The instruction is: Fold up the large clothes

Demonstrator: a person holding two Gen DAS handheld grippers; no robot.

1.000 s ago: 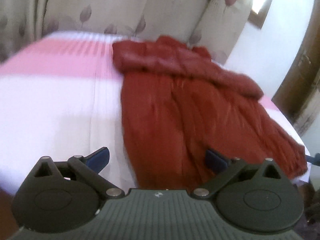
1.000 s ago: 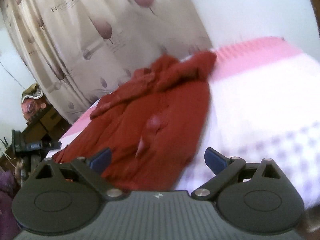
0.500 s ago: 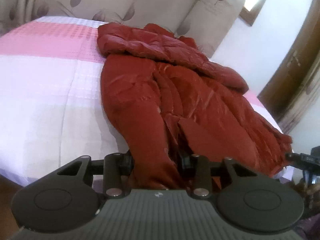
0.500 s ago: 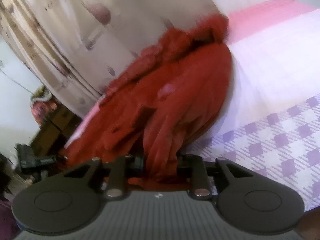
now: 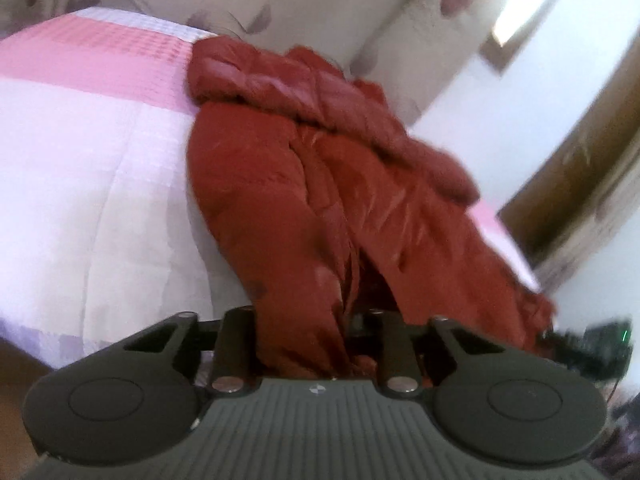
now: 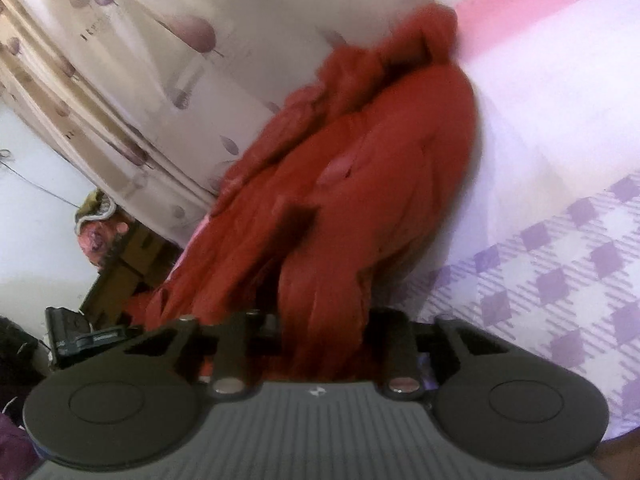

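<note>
A large red puffer jacket point(image 5: 328, 184) lies along the bed, its sleeves and collar bunched at the far end. My left gripper point(image 5: 308, 332) is shut on the jacket's near hem, with fabric pinched between the jaws. In the right wrist view the same jacket point(image 6: 360, 184) stretches away from me, and my right gripper point(image 6: 320, 336) is shut on another part of the near hem. The fabric rises in taut folds from both grips. The fingertips are hidden by the cloth.
The bed point(image 5: 100, 184) has a white and pink cover, with a purple checked part point(image 6: 560, 272) near my right gripper. Patterned curtains point(image 6: 140, 60) hang behind the bed. A wooden door point(image 5: 580, 152) stands at the right, and dark equipment point(image 6: 80, 336) sits beside the bed.
Both grippers were open a second ago and have closed on the jacket's near hem. The hem now lifts and pulls toward me in both views.
</note>
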